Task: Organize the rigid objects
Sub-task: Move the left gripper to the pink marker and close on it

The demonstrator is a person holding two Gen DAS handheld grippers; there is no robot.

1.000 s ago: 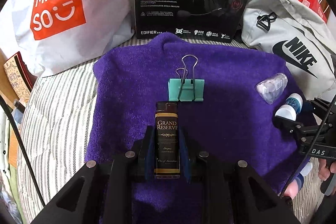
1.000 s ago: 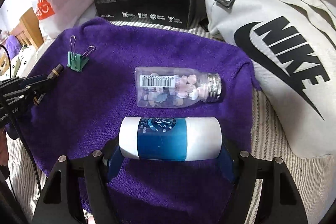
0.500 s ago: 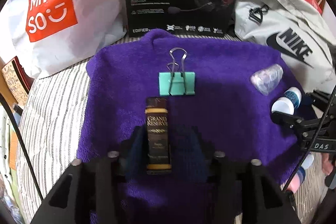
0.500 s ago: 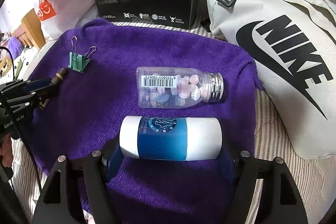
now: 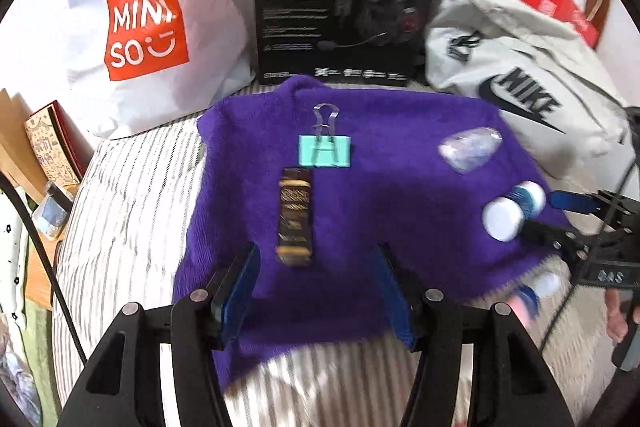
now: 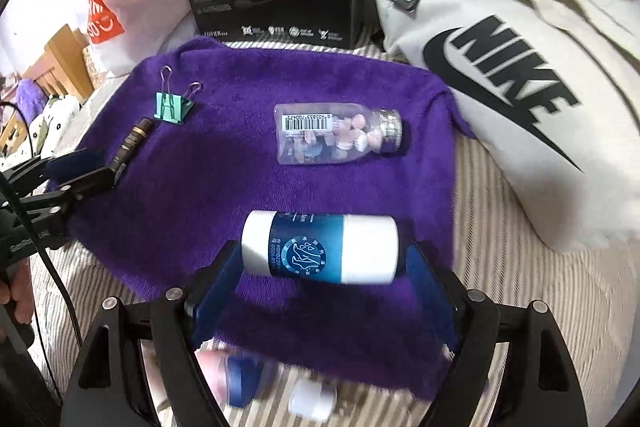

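A dark "Grand Reserve" tube [image 5: 295, 217] lies on the purple towel [image 5: 392, 195], just in front of a teal binder clip [image 5: 325, 151]. My left gripper [image 5: 316, 283] is open and empty, drawn back behind the tube. A white and blue bottle [image 6: 320, 253] sits crosswise between the fingers of my right gripper [image 6: 322, 267], and I cannot tell whether the pads press on it. A clear bottle of pink pieces [image 6: 340, 135] lies beyond it. The tube [image 6: 132, 143] and clip [image 6: 173, 107] also show in the right wrist view.
A black headset box [image 5: 344, 7] stands behind the towel. A white Miniso bag [image 5: 144, 31] is at back left and a grey Nike bag [image 5: 520, 83] at back right. Small blurred bottles [image 6: 276, 387] lie on the striped sheet by the towel's near edge.
My left gripper opened, let go of the tube and pulled back; the tube now lies on the towel. My right gripper pulled back with the white and blue bottle still between its fingers.
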